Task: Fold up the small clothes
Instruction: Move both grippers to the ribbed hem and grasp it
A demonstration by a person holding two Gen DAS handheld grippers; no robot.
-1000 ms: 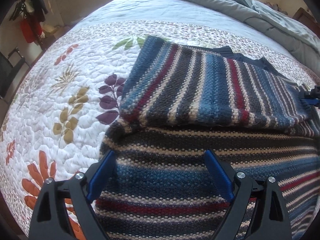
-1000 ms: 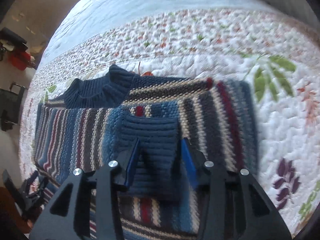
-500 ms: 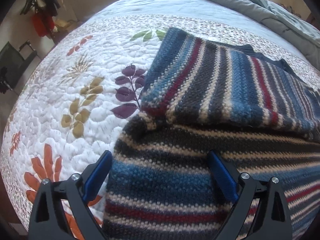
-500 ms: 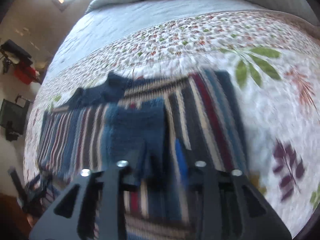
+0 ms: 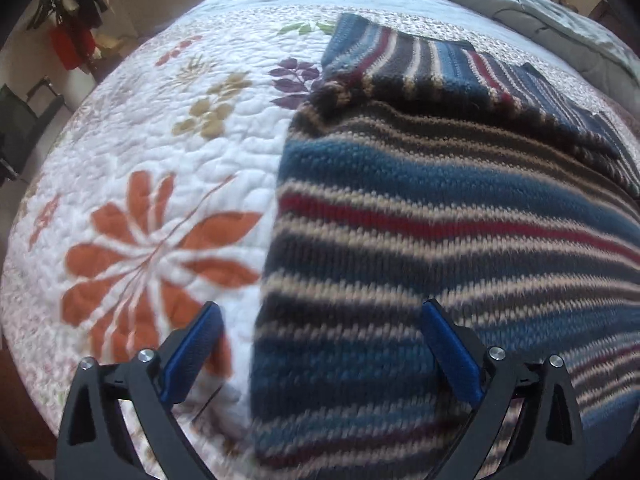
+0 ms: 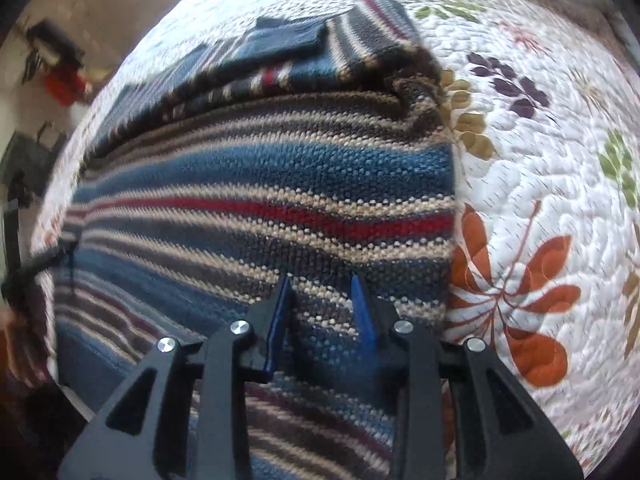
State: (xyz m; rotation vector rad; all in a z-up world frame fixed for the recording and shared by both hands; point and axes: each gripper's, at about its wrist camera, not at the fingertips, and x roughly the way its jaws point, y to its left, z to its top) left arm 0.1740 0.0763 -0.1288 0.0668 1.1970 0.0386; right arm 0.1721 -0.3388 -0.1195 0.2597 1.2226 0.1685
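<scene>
Just unlabelled striped sweater [image 5: 440,216]

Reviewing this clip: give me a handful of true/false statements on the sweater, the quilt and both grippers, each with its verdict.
1. The sweater lies on a floral quilt. True.
2. The sweater is plain grey. False: it is striped in blue, red, cream and dark bands.
3. The left gripper is open wide, straddling the sweater's side edge. True: its jaws have just been opening, with nothing pinched.
4. The right gripper clamps a sleeve cuff. False: its narrow jaws hang over the sweater body, gripping nothing.
5. The sleeves are folded across the top of the sweater. True.
</scene>
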